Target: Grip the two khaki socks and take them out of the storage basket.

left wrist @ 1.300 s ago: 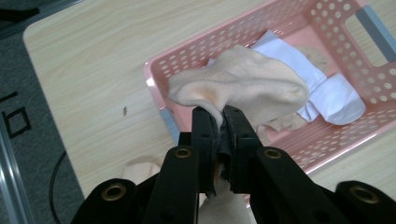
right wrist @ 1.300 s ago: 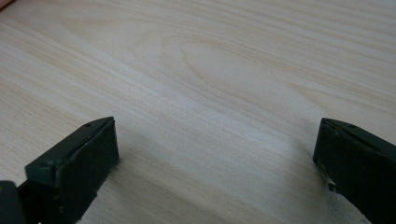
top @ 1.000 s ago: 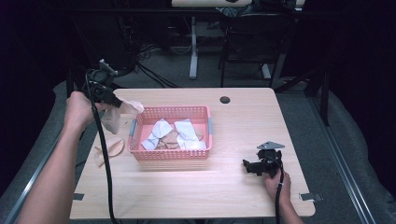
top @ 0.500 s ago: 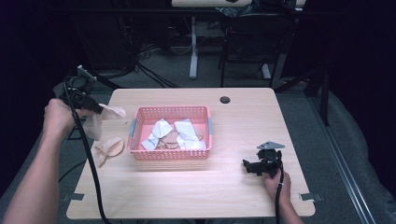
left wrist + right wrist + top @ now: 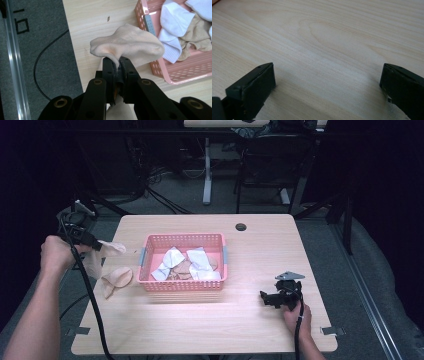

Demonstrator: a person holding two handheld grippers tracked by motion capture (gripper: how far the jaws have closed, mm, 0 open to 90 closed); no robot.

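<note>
A pink basket (image 5: 183, 285) stands mid-table with white and beige socks (image 5: 172, 262) inside. My left gripper (image 5: 97, 246) hangs over the table's left edge, shut on a beige sock (image 5: 111, 249) that droops from the jaws. In the left gripper view the same sock (image 5: 127, 46) is pinched between the black jaws of my left gripper (image 5: 117, 65), with the basket (image 5: 175, 75) to its right. Another beige sock (image 5: 116, 279) lies flat on the table left of the basket. My right gripper (image 5: 265, 298) rests low on the table at the right, and the right gripper view shows its jaws wide apart over bare wood (image 5: 329, 50).
A black grommet hole (image 5: 241, 227) sits near the table's far edge. A cable (image 5: 90, 300) trails from the left gripper down along the forearm. Grey floor and a black cable (image 5: 42, 72) lie beyond the table's left edge. Chairs and desk legs stand behind the table.
My left hand has carried the beige sock leftward and lower, out from beside the basket to the table's left edge. The right gripper has stayed put.
</note>
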